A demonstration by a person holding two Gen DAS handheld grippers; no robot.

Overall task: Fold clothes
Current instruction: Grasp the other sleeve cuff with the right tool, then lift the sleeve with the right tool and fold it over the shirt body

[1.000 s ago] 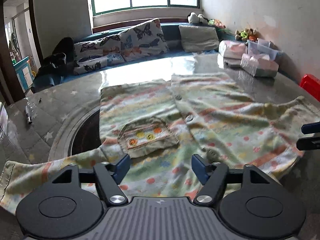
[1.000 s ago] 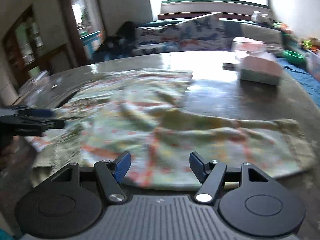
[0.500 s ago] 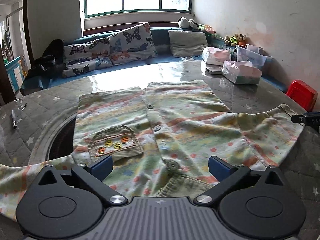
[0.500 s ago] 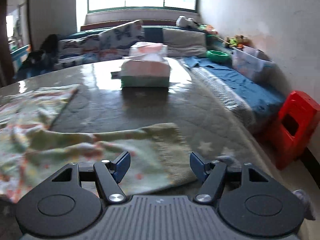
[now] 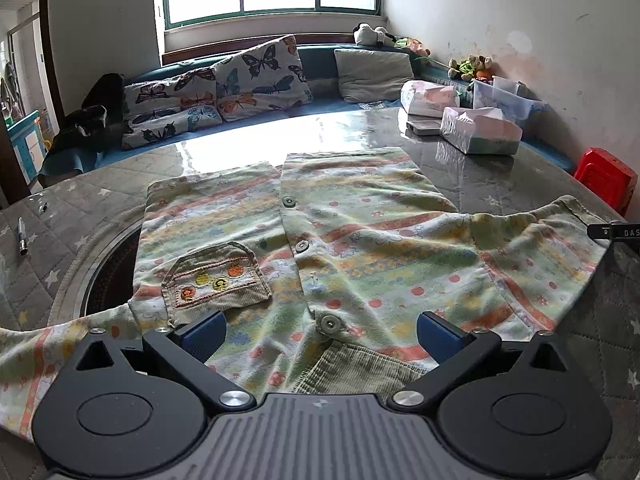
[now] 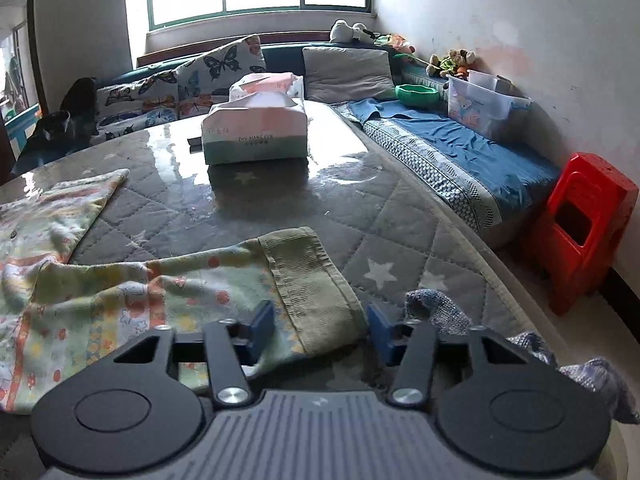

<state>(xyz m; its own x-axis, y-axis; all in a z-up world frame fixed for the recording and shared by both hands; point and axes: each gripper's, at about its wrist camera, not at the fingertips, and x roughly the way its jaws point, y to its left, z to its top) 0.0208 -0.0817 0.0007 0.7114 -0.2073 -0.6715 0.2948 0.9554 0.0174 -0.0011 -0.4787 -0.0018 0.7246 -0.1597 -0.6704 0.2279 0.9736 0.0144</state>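
A child's pale green patterned cardigan [image 5: 328,236] lies spread flat on the quilted table, buttons up the middle and a corduroy pocket [image 5: 214,276] on its left front. My left gripper [image 5: 320,332] stands wide open just above the collar end, nothing between its fingers. The cardigan's right sleeve [image 6: 168,284] stretches toward the table's right edge, ending in a ribbed cuff [image 6: 316,284]. My right gripper [image 6: 320,328] is open, its blue pads [image 6: 262,326] on either side of that cuff. A tip of the right gripper [image 5: 614,232] shows at the far right in the left wrist view.
Tissue boxes [image 6: 256,132] and a clear bin [image 5: 504,96] stand at the table's far right. A pen [image 5: 23,236] lies at the left. A dark round recess [image 5: 108,276] sits under the cardigan's left side. A grey knit cloth [image 6: 444,304] and red stool [image 6: 588,228] are right.
The left gripper drew back and opened wider over the collar. The right gripper swung right, from the cardigan's body to the sleeve end, and now straddles the cuff.
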